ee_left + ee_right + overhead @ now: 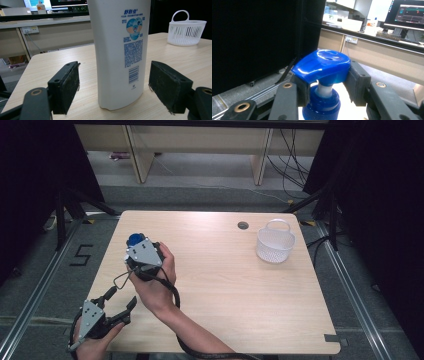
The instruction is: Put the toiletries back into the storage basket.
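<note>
One bottle [120,50], one basket [275,241], two claws.

Glossy blue plastic pump head [322,66], smooth white plastic bottle [120,50], matt wood-grain table [225,285].

White bottle [120,50] with blue print, blue pump head [322,65], white basket [275,241]
</note>
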The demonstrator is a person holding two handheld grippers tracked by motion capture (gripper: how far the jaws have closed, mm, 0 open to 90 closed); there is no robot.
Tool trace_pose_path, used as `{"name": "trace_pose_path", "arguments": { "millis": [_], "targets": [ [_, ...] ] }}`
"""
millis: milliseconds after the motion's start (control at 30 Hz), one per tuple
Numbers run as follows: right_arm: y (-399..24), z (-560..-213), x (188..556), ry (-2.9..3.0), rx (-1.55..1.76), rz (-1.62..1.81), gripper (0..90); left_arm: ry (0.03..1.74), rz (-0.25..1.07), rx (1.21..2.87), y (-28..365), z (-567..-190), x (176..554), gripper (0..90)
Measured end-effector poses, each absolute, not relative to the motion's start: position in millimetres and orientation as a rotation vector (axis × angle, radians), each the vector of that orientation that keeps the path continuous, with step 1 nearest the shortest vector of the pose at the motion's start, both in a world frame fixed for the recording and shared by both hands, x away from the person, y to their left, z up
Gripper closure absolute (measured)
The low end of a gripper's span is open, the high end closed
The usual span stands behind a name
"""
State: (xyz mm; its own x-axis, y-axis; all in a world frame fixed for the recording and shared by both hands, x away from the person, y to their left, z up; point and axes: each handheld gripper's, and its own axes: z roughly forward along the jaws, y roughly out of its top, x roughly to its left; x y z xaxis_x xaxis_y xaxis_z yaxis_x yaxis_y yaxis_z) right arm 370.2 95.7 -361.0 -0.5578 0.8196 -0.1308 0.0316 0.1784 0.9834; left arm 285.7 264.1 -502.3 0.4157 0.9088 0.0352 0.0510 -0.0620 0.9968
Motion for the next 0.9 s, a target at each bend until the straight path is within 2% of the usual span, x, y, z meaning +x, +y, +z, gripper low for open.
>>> {"name": "trace_pose_path", "arguments": {
  "millis": [900],
  "targets": [
    [88, -360, 377, 1.749, 0.822, 1.483, 60.3, 0.94, 0.886, 1.467, 269, -504, 282, 23.9]
  ]
}}
